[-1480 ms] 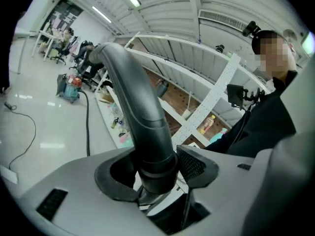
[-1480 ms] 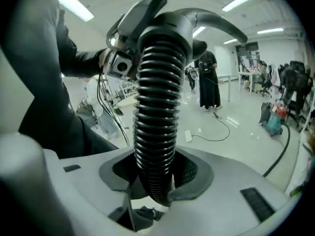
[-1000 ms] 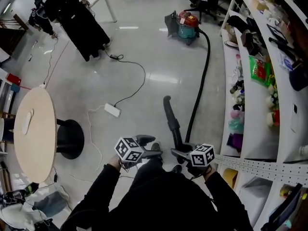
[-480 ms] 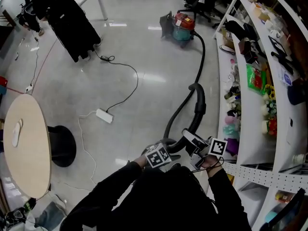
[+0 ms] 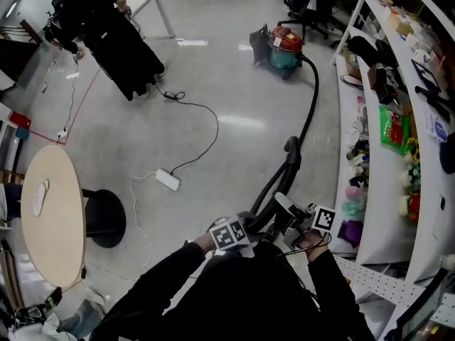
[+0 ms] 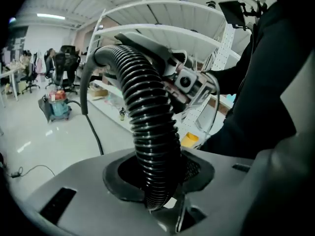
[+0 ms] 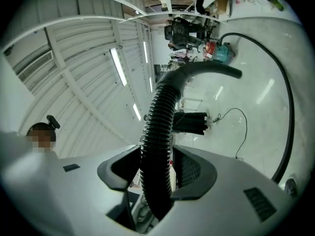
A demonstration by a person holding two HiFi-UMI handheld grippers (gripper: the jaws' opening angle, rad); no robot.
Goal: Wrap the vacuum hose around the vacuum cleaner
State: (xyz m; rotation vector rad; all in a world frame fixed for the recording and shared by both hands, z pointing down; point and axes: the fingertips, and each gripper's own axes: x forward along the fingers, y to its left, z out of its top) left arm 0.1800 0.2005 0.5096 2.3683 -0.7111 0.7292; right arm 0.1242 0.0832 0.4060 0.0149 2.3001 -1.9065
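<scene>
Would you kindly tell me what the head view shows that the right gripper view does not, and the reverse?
Only the head view: the round table and the white power strip on the floor. Only the right gripper view: the ceiling light strips. Both: the vacuum hose and the vacuum cleaner it trails to.

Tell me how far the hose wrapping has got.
Done: the near end of the vacuum hose is off the floor. In hand: it runs between the jaws of the left gripper, closing, and right gripper, opening. Left: all wrapping; it trails across the floor to the vacuum cleaner.
</scene>
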